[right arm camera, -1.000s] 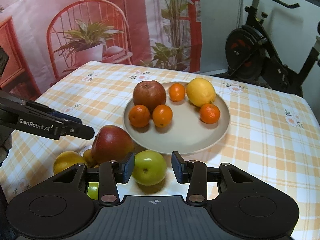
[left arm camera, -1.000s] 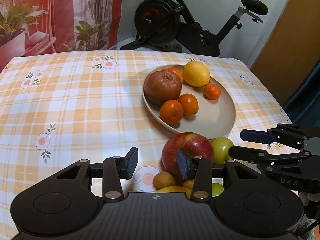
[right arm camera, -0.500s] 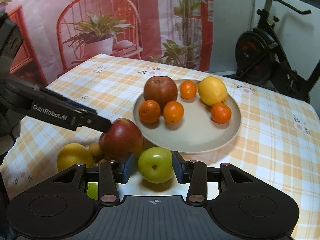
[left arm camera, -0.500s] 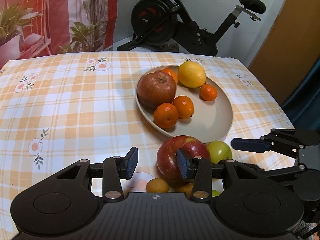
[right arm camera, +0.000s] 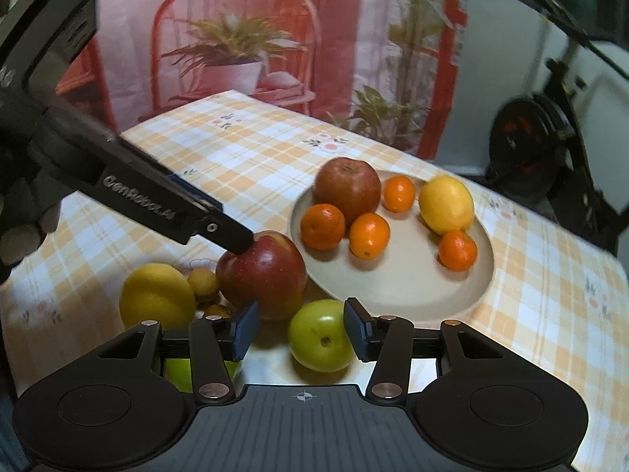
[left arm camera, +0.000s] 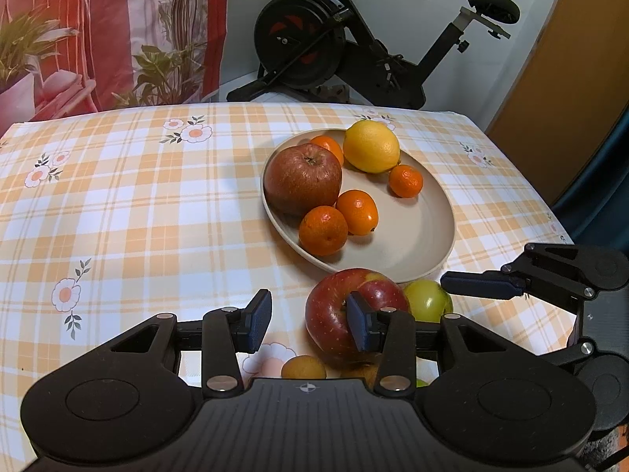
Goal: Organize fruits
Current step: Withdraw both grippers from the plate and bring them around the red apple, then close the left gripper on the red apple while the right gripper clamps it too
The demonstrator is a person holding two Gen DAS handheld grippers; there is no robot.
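A beige plate (left arm camera: 424, 236) (right arm camera: 409, 287) holds a brown-red apple (left arm camera: 302, 179), a lemon (left arm camera: 371, 145) and several small oranges. In front of it on the cloth lie a red apple (left arm camera: 334, 314) (right arm camera: 263, 273), a green apple (left arm camera: 426, 301) (right arm camera: 320, 336), a yellow citrus (right arm camera: 157, 299) and small brownish fruits (left arm camera: 303, 367). My left gripper (left arm camera: 308, 322) is open; its right finger lies over the red apple. My right gripper (right arm camera: 300, 332) is open, with the green apple between its fingers, nearer the right one.
The table has an orange checked cloth (left arm camera: 137, 216) with flower prints. An exercise bike (left arm camera: 354, 51) stands behind the table's far edge. Another green fruit (right arm camera: 179, 371) lies partly hidden under my right gripper.
Both grippers have moved closer to the loose fruit. The left gripper's finger now reaches the red apple. The green apple now sits between the right fingers. Both stay open.
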